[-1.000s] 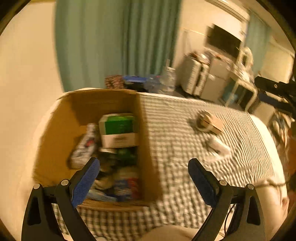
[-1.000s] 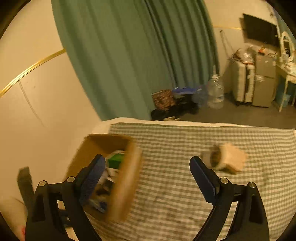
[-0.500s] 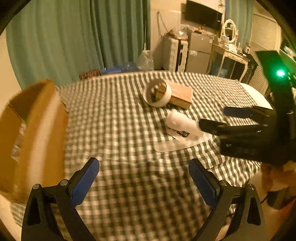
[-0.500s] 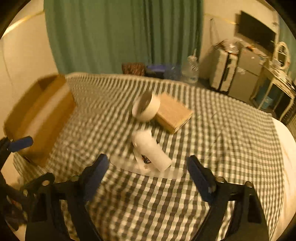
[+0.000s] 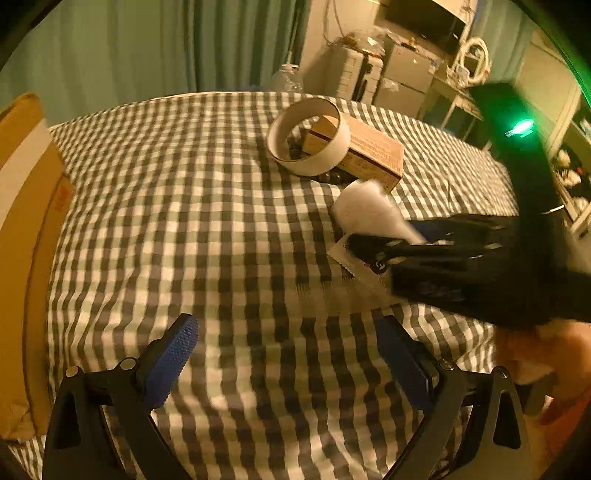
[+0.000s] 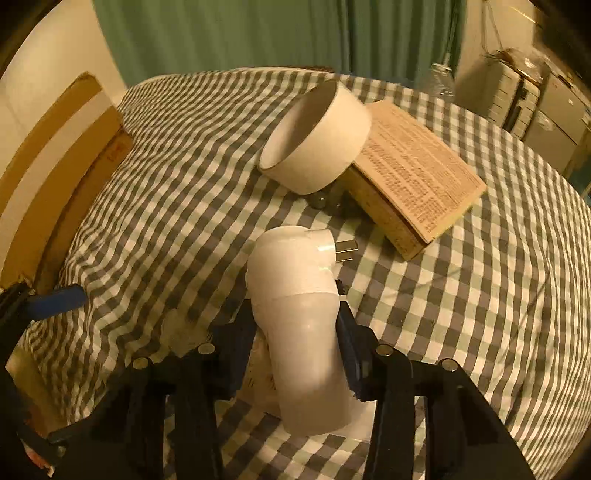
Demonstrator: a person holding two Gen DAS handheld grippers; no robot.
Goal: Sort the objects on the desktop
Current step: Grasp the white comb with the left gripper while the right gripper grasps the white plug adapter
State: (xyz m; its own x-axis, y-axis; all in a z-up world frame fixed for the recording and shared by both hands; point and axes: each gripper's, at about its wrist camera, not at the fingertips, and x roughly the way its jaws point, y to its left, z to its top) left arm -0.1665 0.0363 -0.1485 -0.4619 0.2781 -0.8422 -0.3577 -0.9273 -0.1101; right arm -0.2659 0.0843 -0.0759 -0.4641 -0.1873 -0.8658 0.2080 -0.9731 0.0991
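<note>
Your right claw [image 6: 295,332] is clamped on the white plug adapter [image 6: 295,295], its fingers pressing the cylindrical body from both sides. The adapter lies on the checked cloth [image 6: 184,184] of the counter, metal prongs pointing toward the brown box [image 6: 417,173], with a flat clear piece of packaging [image 6: 258,373] beneath it. From your left wrist view, the same claw [image 5: 388,240] reaches in from the right over the adapter [image 5: 365,210], blurred.

Your left claw [image 5: 288,358] hangs above the near edge of the cloth [image 5: 221,221] with its blue pads [image 5: 170,358] spread wide apart and nothing between them.

Beyond the adapter, a white tape roll [image 6: 317,136] leans tilted against the brown box, touching it; small dark round things [image 6: 321,201] sit just under the roll. In the left view the roll [image 5: 308,136] and box [image 5: 369,151] sit together near the middle of the counter.

At the left edge stands the cardboard box [image 5: 29,221], well apart from the adapter; it shows at the left of the right wrist view too [image 6: 55,155].

Behind the counter hang green curtains [image 6: 258,33].
</note>
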